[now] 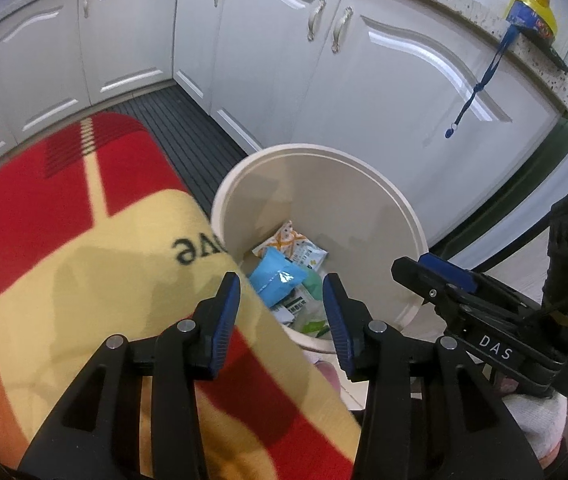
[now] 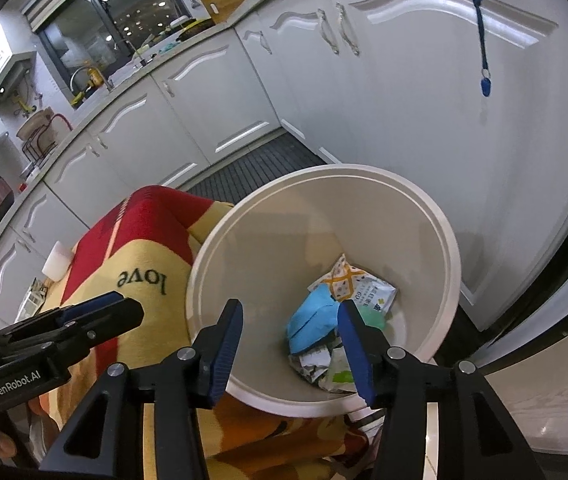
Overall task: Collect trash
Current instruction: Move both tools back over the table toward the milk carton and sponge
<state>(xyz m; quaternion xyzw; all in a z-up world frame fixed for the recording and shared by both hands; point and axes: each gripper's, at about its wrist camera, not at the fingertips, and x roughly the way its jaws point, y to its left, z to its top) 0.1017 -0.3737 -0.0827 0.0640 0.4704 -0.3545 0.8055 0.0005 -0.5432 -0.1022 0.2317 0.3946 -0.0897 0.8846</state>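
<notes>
Two grippers, left gripper (image 1: 282,312) and right gripper (image 2: 290,344), hover with fingers parted and empty over the white bin (image 2: 454,264), where blue and patterned wrappers (image 2: 312,320) lie; best drawn straight back, clear of rim and patterned cloth (image 1: 84,264) at left.

Cream bin (image 2: 424,216); sky-blue packet (image 2: 310,324); red, yellow and orange checked cloth (image 1: 64,240); white cabinets (image 1: 284,60).

Lower wrappers (image 2: 324,368) in the bin (image 2: 244,240) half buried beneath the blue packet (image 2: 308,320).
</notes>
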